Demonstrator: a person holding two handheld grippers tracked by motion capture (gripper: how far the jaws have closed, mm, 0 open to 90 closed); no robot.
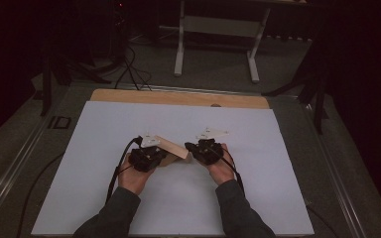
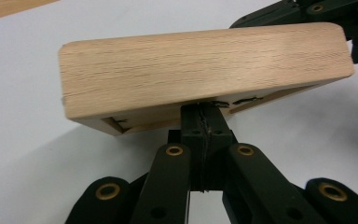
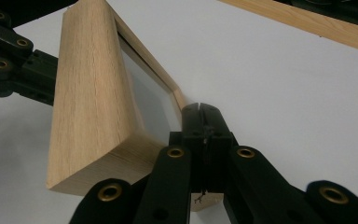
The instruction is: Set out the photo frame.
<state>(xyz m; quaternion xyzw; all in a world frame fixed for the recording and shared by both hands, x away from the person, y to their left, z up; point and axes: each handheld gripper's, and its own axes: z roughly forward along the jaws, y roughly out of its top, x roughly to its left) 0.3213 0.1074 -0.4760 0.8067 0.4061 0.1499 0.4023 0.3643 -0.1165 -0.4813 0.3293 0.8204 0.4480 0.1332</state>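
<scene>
Wooden frame [image 1: 174, 148] held between two grippers, tilted above the white counter [image 1: 258, 148].
Left gripper [image 2: 200, 111] and right gripper [image 3: 200, 112] jaws pinched shut, apparently on thin frame edges; best kept level, squeezing evenly.

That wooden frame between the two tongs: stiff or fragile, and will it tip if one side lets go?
The wooden frame looks stiff: thick oak-like sides. Its clear pane is probably fragile. Held tilted off the white board by thin rims, it would likely swing or drop if either tongs released.

Both hands hold grippers, left gripper [image 1: 148, 157] and right gripper [image 1: 204, 151], jaws apparently closed.
</scene>
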